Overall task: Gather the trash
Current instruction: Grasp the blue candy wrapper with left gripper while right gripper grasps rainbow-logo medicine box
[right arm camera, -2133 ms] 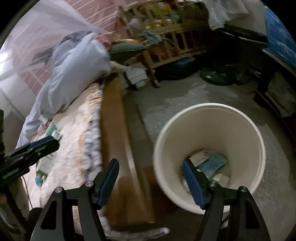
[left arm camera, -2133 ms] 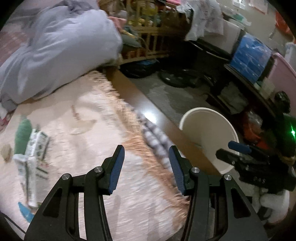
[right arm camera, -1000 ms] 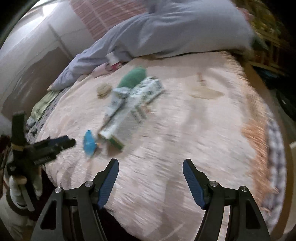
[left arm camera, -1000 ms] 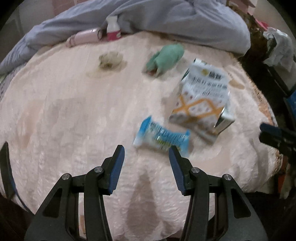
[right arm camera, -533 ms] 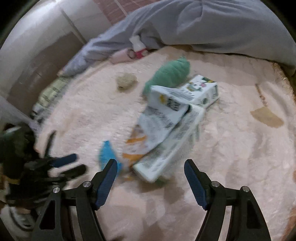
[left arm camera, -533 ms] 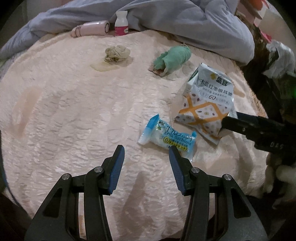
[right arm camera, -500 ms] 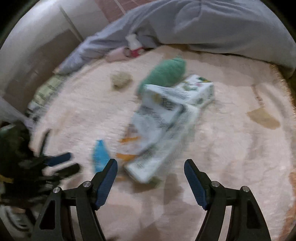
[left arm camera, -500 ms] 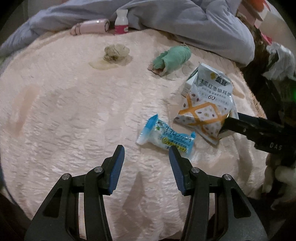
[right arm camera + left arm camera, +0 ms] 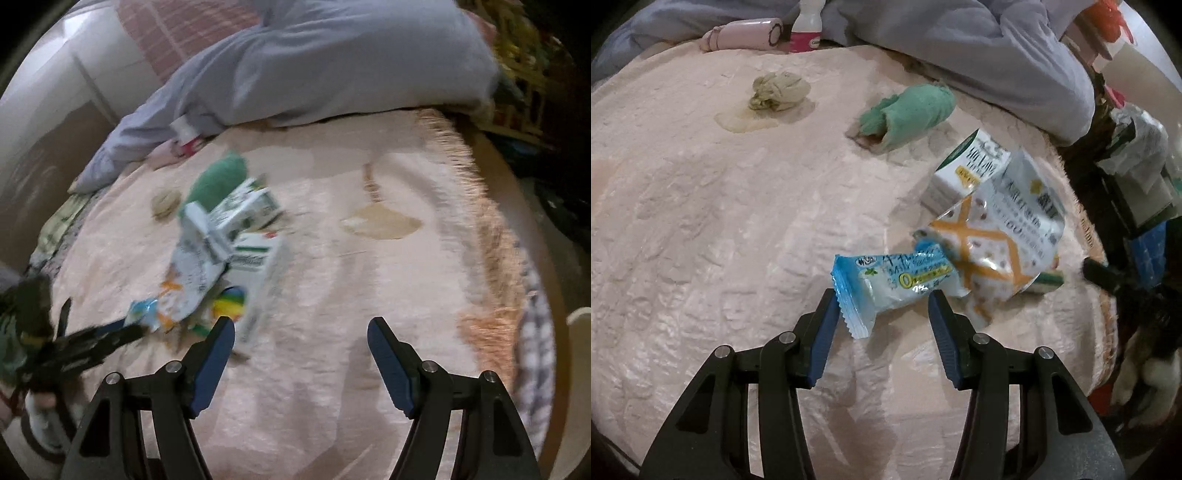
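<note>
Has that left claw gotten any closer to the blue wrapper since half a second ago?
Yes. The left claw has closed in: the blue wrapper now lies between its open tips, with the beige bedspread beneath.

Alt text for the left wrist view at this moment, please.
The left gripper hovers open over a blue snack wrapper lying on a pink bedspread, the wrapper between its fingertips but not gripped. Beyond lie a white and orange pouch, a green cloth and a crumpled tissue.
</note>
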